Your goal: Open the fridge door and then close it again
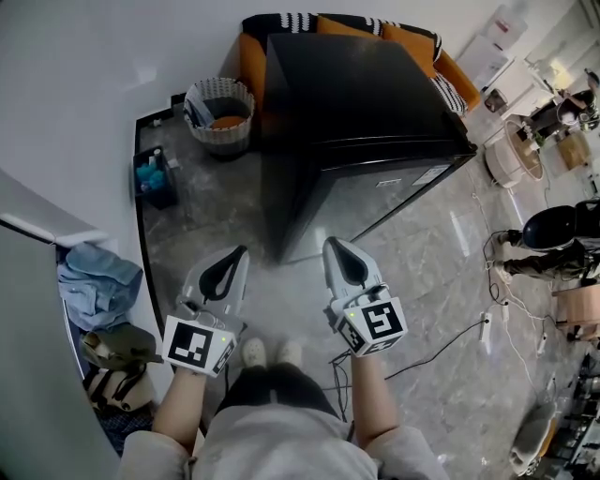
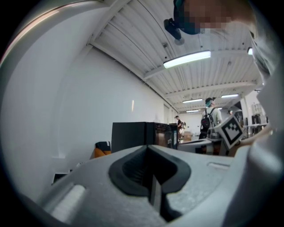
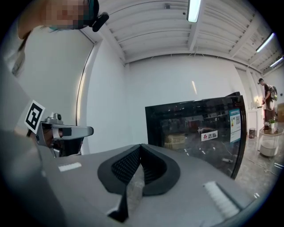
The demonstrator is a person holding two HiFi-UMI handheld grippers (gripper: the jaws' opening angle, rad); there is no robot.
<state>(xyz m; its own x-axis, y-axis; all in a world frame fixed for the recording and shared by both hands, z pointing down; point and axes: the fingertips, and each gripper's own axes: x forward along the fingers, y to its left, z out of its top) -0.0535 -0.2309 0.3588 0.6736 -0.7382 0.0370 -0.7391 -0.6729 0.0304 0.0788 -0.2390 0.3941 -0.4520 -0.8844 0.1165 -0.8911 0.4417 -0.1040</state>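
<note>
A small black fridge [image 1: 356, 103] stands on the grey floor ahead of me, its glass door [image 1: 380, 202] shut and facing my right. In the right gripper view the glass door [image 3: 199, 133] shows stickers and reflections. Both grippers hover side by side just short of the fridge's near corner, touching nothing. My left gripper [image 1: 241, 251] has its jaws together and empty; it points level at the fridge [image 2: 142, 133]. My right gripper [image 1: 331, 244] is shut as well, with nothing between its pads [image 3: 133, 177].
A woven basket [image 1: 220, 112] and an orange sofa [image 1: 375, 28] sit behind the fridge. A blue container [image 1: 153, 176], cloths [image 1: 94, 272] and bags lie by the left wall. Cables [image 1: 441, 347] run over the floor at right, where a seated person [image 1: 553, 244] and clutter stand.
</note>
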